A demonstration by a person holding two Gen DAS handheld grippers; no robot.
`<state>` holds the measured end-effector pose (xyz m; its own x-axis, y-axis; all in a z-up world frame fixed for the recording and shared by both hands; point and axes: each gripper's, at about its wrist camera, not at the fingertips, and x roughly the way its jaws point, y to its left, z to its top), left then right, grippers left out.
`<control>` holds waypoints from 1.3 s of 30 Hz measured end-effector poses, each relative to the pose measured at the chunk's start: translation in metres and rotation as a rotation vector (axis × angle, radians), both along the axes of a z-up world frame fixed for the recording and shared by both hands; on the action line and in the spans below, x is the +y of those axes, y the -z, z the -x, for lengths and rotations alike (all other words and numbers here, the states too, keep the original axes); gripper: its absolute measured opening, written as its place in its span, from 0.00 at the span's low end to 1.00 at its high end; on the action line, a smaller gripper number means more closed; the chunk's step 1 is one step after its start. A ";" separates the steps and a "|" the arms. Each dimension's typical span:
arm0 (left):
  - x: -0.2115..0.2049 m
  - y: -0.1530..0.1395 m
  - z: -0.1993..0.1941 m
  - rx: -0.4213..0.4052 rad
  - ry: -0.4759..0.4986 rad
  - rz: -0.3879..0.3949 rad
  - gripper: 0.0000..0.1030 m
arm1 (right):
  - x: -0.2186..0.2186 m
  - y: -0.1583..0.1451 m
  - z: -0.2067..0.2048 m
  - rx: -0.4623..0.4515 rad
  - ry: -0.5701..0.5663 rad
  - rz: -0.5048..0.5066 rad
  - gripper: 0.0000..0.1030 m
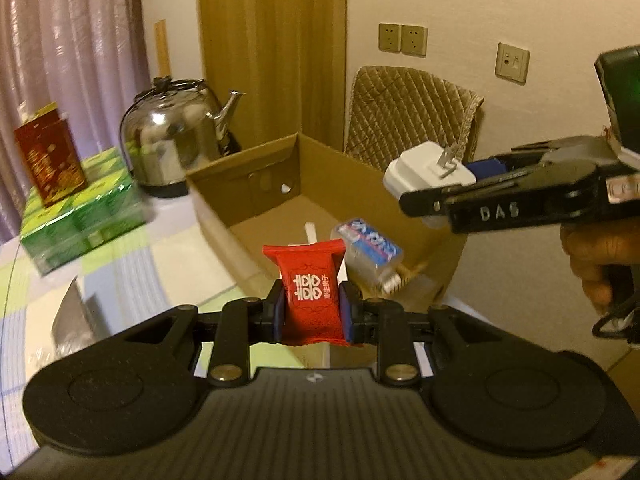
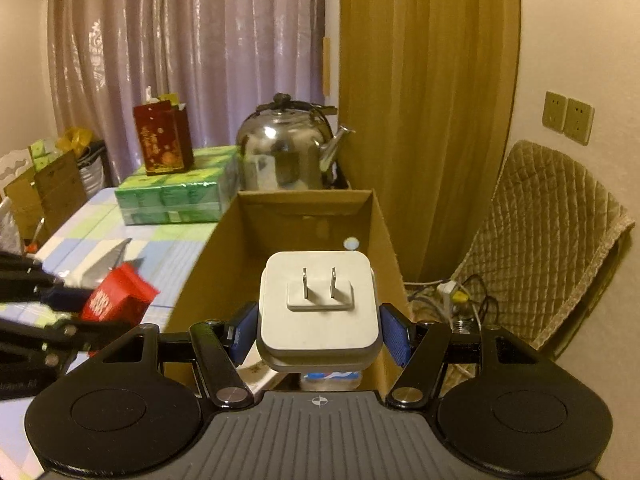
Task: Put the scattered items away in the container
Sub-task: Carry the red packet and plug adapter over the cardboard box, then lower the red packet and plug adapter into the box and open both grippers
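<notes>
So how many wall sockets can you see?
3: two side by side on the wall above the padded chair, a third plate further right. Others may be hidden.

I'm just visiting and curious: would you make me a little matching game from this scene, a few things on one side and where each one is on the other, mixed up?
Things:
1. red candy packet
2. white plug adapter
3. steel kettle
4. dark red gift bag

Places:
A. on top of the green packs
B. clamped in the right gripper
C. behind the cardboard box
D. clamped in the left gripper

Pairs: 1-D, 2-B, 3-C, 4-A
</notes>
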<state>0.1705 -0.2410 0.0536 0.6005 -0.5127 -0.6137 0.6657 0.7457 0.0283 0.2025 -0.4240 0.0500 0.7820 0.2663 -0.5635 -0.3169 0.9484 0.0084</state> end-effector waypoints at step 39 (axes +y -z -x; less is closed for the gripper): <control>-0.084 0.062 -0.127 0.161 0.085 -0.071 0.26 | -0.005 0.050 -0.060 0.084 -0.065 0.064 0.60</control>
<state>0.2972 -0.3249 -0.0080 0.4475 -0.5095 -0.7350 0.7265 0.6864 -0.0335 0.2622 -0.4288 0.0001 0.7135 0.2764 -0.6438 -0.3784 0.9254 -0.0220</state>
